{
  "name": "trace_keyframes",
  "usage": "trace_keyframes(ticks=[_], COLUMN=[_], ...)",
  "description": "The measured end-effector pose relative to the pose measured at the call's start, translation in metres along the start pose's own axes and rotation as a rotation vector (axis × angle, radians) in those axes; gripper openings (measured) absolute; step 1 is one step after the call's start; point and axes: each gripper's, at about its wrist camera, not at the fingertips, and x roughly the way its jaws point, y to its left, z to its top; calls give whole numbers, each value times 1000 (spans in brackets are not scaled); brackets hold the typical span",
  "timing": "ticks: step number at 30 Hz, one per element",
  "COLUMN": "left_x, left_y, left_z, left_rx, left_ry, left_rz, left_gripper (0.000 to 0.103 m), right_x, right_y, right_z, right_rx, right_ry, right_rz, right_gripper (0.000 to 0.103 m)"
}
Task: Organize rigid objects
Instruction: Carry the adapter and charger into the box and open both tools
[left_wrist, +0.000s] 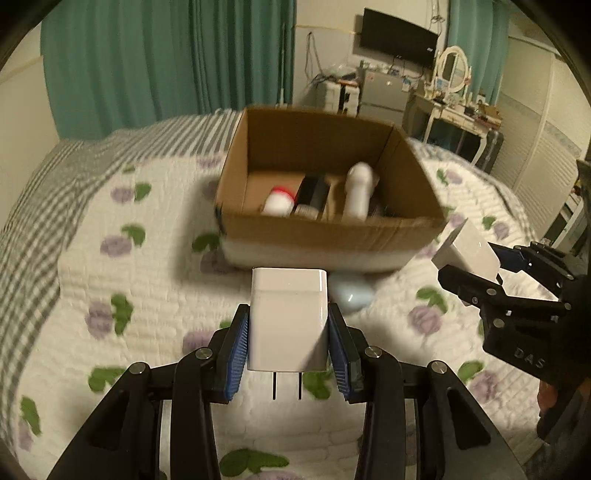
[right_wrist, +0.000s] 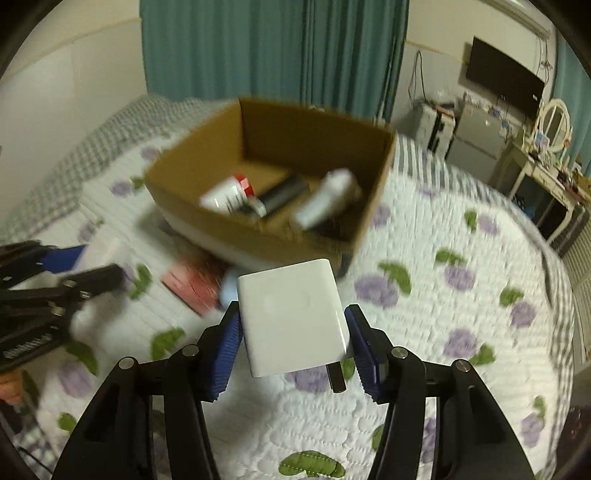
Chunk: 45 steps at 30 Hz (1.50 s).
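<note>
My left gripper (left_wrist: 290, 332) is shut on a white plug charger (left_wrist: 288, 317), prongs pointing back at the camera, held above the bed in front of the cardboard box (left_wrist: 332, 232). My right gripper (right_wrist: 293, 332) is shut on a second white plug charger (right_wrist: 293, 314), tilted, also in front of the box (right_wrist: 258, 240). The right gripper with its charger shows at the right of the left wrist view (left_wrist: 476, 262). The left gripper shows blurred at the left of the right wrist view (right_wrist: 88, 266). The box holds a white bottle (left_wrist: 358, 192), a dark item (left_wrist: 312, 195) and a red-and-white item (left_wrist: 279, 201).
The box stands on a quilted bed with purple flowers (left_wrist: 147, 295). A pale blue rounded object (left_wrist: 351, 295) and a pink flat packet (right_wrist: 192, 284) lie on the bed just before the box. Green curtains, a dresser and a wall screen stand behind.
</note>
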Motion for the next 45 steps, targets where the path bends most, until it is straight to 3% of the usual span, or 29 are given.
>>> trace_keyframes(ticks=[5, 9, 14, 17, 25, 31, 36, 45], left_x=[-8, -7, 19, 46, 111, 133, 118, 69], left_y=[-3, -2, 10, 14, 2, 3, -3, 12], left_z=[47, 87, 133, 146, 145, 145, 144, 128], left_rx=[-2, 20, 15, 14, 59, 23, 40, 60], left_ry=[-57, -102, -120, -90, -25, 37, 4, -39], left_rz=[-76, -86, -69, -72, -27, 1, 21, 87], left_gripper=[40, 40, 40, 40, 41, 45, 58, 62], right_x=[-25, -40, -36, -18, 51, 64, 64, 60], right_y=[-4, -6, -10, -13, -31, -43, -54, -56], right_z=[43, 86, 137, 153, 143, 141, 136, 139], right_rx=[-21, -30, -47, -45, -21, 8, 29, 46], right_ry=[-76, -146, -218, -230, -152, -143, -133, -132], right_rz=[-11, -33, -33, -27, -15, -11, -11, -6], right_gripper=[55, 55, 55, 55, 55, 55, 55, 55])
